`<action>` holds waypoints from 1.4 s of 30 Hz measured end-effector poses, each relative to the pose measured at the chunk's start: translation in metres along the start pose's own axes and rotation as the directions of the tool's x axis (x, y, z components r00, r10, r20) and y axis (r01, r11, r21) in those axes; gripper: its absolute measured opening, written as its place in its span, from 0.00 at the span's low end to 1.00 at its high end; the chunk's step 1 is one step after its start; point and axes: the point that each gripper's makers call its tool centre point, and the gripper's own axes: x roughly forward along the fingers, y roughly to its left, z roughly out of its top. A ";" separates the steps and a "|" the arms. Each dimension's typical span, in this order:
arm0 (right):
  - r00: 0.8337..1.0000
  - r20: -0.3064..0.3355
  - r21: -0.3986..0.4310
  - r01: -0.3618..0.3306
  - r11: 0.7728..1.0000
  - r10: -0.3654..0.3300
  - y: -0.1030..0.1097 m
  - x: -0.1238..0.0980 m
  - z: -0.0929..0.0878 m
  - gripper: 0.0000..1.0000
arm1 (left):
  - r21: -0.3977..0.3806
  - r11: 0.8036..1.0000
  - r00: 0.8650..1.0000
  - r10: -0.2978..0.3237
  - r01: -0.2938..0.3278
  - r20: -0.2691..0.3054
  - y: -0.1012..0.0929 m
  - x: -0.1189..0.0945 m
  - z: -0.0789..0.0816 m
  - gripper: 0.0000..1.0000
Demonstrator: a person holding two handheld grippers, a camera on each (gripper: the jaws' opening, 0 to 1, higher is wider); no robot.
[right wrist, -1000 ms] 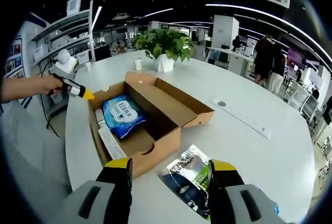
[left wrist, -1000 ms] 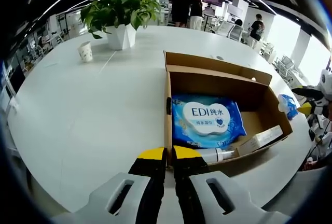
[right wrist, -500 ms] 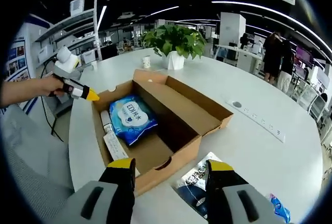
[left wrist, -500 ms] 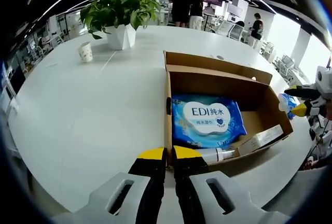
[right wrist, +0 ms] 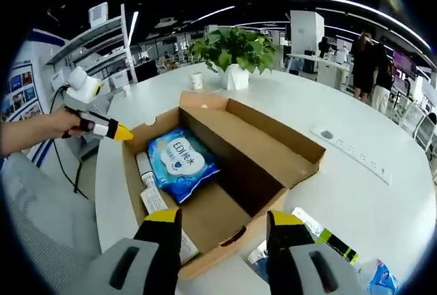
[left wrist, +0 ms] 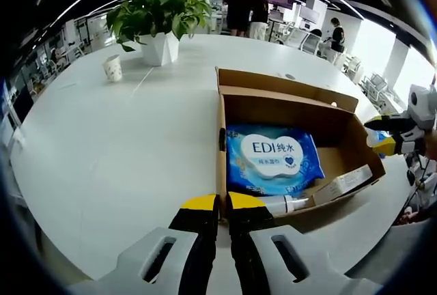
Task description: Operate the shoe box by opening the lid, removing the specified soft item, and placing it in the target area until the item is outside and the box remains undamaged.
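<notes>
The cardboard shoe box stands on the white table with its lid folded back. Inside lies a blue EDI wet-wipes pack, beside a white tube and a long white carton. My left gripper is shut at the box's near corner, the wall edge running between its tips; in the right gripper view it is held by a hand at that corner. My right gripper is open above the box's end wall, and enters the left gripper view from the right.
A potted plant and a paper cup stand on the table beyond the box. A dark foil packet and a blue packet lie by the box. A power strip runs along the table. People stand in the background.
My right gripper has come closer to the box, from over the foil packet to over the box's end wall, still open. The left gripper and the box have stayed put.
</notes>
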 end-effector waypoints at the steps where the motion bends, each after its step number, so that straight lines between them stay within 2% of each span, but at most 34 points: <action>1: 1.000 -0.016 -0.018 0.009 1.000 -0.009 -0.001 0.000 -0.002 0.48 | -0.001 1.000 1.000 0.000 0.000 0.000 -0.001 0.000 0.000 0.02; 6: 0.999 -0.029 -0.007 0.022 1.000 -0.022 -0.003 0.000 -0.004 0.45 | -0.004 1.000 1.000 -0.002 0.002 0.000 -0.002 -0.002 -0.001 0.03; 7: 1.000 -0.014 0.005 0.022 1.000 -0.022 -0.003 -0.001 -0.001 0.45 | -0.005 1.000 1.000 -0.003 0.003 0.000 -0.002 -0.002 -0.001 0.03; 18: 1.000 0.002 -0.010 -0.010 1.000 0.010 0.013 -0.003 0.006 0.45 | -0.006 1.000 1.000 -0.004 0.004 0.000 -0.007 -0.007 -0.003 0.03; 42: 0.997 -0.053 0.016 -0.052 0.999 0.053 0.028 0.038 0.005 0.41 | -0.005 1.000 1.000 -0.006 0.006 0.000 -0.001 -0.004 0.000 0.03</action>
